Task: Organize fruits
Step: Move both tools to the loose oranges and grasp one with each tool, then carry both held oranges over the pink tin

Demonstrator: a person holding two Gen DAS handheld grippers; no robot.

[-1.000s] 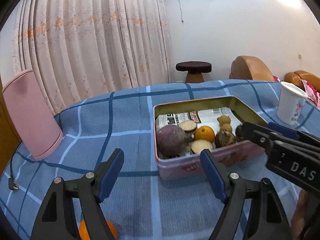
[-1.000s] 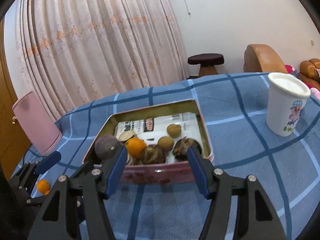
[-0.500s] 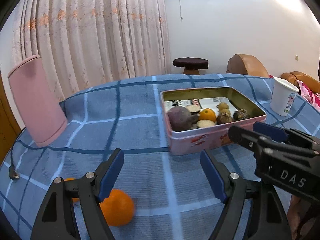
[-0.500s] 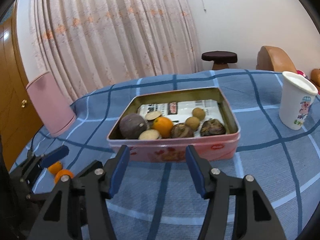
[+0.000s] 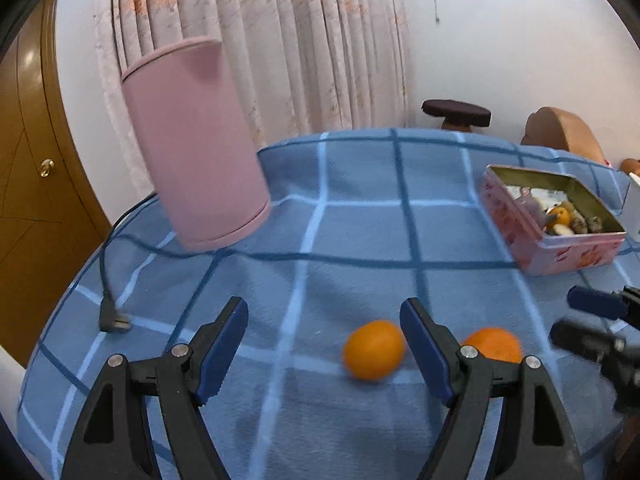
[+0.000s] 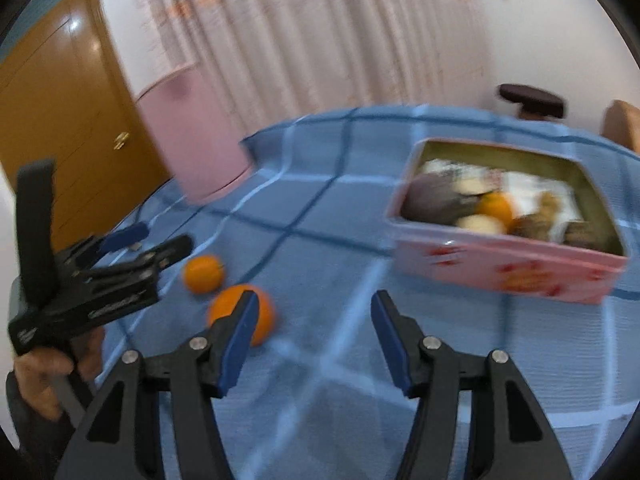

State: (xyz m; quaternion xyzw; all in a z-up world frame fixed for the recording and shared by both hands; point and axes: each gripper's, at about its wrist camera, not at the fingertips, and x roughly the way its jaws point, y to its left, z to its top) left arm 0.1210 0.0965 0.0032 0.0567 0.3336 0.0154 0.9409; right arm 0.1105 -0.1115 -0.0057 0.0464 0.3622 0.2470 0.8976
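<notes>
You've got two oranges, one just left of the other, on the table near its front edge; tin at right edge holding fruit; cylinder back-left, plug at left edge.

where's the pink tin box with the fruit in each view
Left wrist view: the pink tin box sits at the far right, beyond and right of the two loose oranges.
Right wrist view: the tin is right of centre, blurred, beyond the right gripper's open fingers.
Shared landmark: the tall pink cylinder standing on the blue checked cloth, left of the tin in both.
</notes>
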